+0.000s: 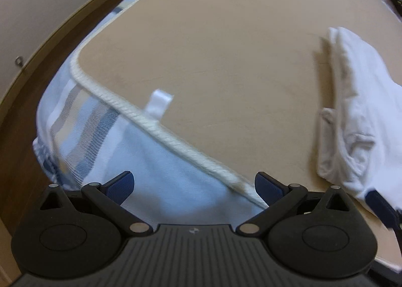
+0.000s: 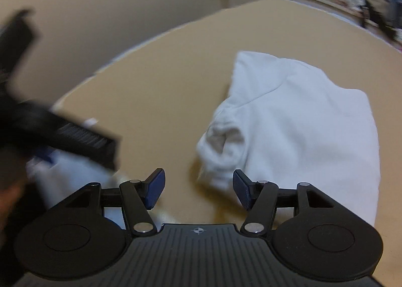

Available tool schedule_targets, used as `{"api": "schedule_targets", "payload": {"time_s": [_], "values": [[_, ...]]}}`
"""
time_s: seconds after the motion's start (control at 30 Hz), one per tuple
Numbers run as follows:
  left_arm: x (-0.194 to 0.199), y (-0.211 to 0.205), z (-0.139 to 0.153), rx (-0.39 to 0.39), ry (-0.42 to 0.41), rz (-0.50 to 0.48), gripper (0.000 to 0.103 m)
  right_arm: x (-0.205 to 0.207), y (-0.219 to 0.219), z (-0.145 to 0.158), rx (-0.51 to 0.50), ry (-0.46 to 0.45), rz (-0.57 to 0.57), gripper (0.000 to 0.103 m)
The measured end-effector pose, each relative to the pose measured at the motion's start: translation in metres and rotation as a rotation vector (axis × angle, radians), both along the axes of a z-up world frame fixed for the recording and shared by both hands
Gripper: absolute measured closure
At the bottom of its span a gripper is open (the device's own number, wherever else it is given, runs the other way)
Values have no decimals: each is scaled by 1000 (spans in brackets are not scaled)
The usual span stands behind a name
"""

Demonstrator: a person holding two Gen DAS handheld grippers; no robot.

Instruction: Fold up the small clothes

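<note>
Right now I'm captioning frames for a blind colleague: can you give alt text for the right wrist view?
The right gripper is open and empty above a tan mattress, with a folded white garment lying just ahead on the right. The left gripper is a dark blur at the left edge.

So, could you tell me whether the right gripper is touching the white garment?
Apart. In the right wrist view, the right gripper has open jaws with only tan surface between them; the white garment lies beyond.
</note>
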State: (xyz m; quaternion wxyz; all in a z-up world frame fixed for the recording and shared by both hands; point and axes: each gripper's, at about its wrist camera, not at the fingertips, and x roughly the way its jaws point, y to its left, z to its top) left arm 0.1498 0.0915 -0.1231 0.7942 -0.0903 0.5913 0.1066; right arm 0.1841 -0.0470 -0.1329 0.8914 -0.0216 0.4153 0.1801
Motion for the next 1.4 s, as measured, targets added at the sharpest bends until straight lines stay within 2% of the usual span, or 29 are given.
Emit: {"api": "schedule_targets", "payload": {"time_s": [0.03,0.13,0.23,0.3,0.4,0.47,0.5,0.57,0.6,0.63,0.7,0.73,0.77,0.83,0.9,1.03,1.1,1.13,1.2,1.27,1.33,1.4], "values": [[0,-6,4,-15,-15,-22,1,-6,-13,5,-7,-14,-11,41],[3,-29,24,-66,-88,-89,1,-10,-55,18,-58,-69,-141,41],[9,-57,45,-82,-158,-153,1,-5,-85,17,-102,-89,-285,43],[21,-80,52,-81,-178,-201,1,-2,-101,12,-96,-77,-357,43],[55,-112,35,-26,-133,-246,1,4,-102,-2,-60,-38,-404,43],[77,-117,6,40,-47,-263,0,6,-102,-10,-59,-26,-412,43],[81,-113,-3,48,-15,-265,0,6,-104,-15,-70,-13,-412,43],[74,-93,-6,-18,-22,-264,0,2,-105,-25,-86,7,-402,43],[69,-86,-5,2,-27,-269,0,-5,-105,-28,-89,4,-390,42],[64,-79,-5,54,-31,-281,0,-10,-104,-32,-102,-2,-372,41],[57,-65,-14,256,6,-288,1,-15,-102,-41,-140,1,-349,40],[55,-58,-18,312,27,-289,1,-16,-105,-44,-148,16,-352,40],[52,-49,-19,319,38,-279,1,-17,-106,-44,-134,38,-362,40],[45,-38,-9,253,30,-231,1,-20,-112,-36,-68,50,-402,40],[38,-38,10,157,-18,-211,1,-27,-116,-23,-29,23,-421,39],[28,-69,48,-15,-148,-245,1,-44,-116,-1,-39,-48,-409,35],[30,-97,53,-70,-162,-277,1,-52,-116,9,-31,-66,-409,33],[32,-109,52,-74,-153,-290,1,-53,-120,15,-22,-75,-413,32],[38,-129,35,-25,-102,-302,1,-58,-123,21,-15,-93,-416,25],[48,-139,-1,91,-4,-306,1,-70,-123,27,-31,-103,-409,20],[42,-140,-31,165,78,-305,2,-81,-123,32,-54,-108,-397,19],[24,-137,-35,180,69,-320,2,-94,-123,40,-57,-119,-390,15]]}}
